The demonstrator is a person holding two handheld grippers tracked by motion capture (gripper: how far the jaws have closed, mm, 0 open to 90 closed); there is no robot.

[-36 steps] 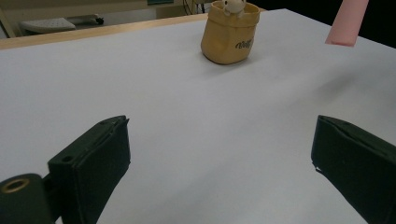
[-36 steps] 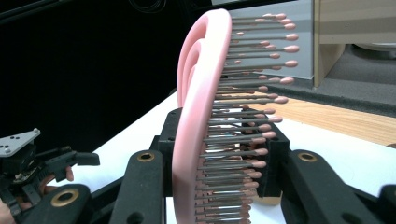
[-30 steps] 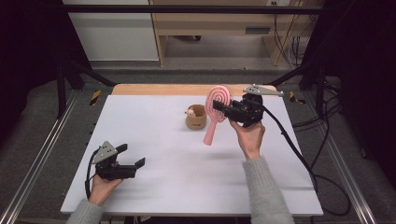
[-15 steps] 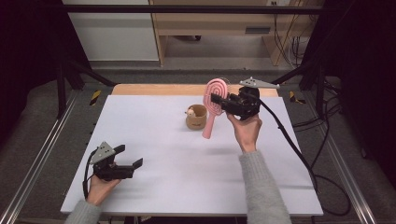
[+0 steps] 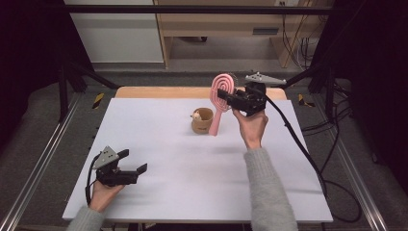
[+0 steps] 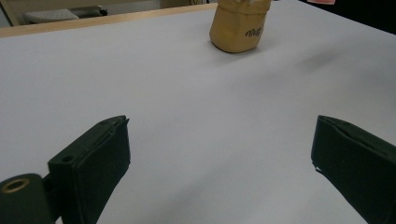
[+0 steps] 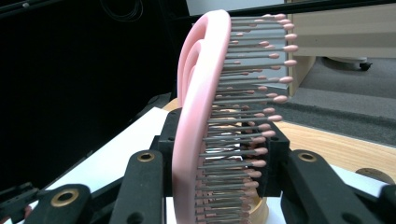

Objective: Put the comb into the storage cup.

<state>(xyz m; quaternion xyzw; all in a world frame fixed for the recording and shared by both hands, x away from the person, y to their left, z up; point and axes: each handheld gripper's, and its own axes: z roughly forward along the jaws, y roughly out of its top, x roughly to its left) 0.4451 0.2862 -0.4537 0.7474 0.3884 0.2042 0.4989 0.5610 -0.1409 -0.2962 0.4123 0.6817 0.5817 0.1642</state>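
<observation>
Step in hand: the right gripper (image 5: pixel 230 97) is clenched on a pink hairbrush (image 5: pixel 222 91), held upright off the white surface (image 5: pixel 192 168) at about 1 o'clock from the surface's middle. The brush handle hangs down just beside the tan cup (image 5: pixel 202 121), on its 3 o'clock side; whether they touch cannot be told. In the right gripper view the brush (image 7: pixel 196 116) stands edge-on between the jaws, bristles pointing right, the cup's rim (image 7: pixel 261 210) below it.

Judged: the brush is being carried to the cup. The next move calls for centring the handle tip over the cup mouth, then lowering it straight.

The left gripper (image 5: pixel 131 169) rests at 8 o'clock, released, nothing between its jaws.

Count: one hairbrush, one cup, two grippers.
</observation>
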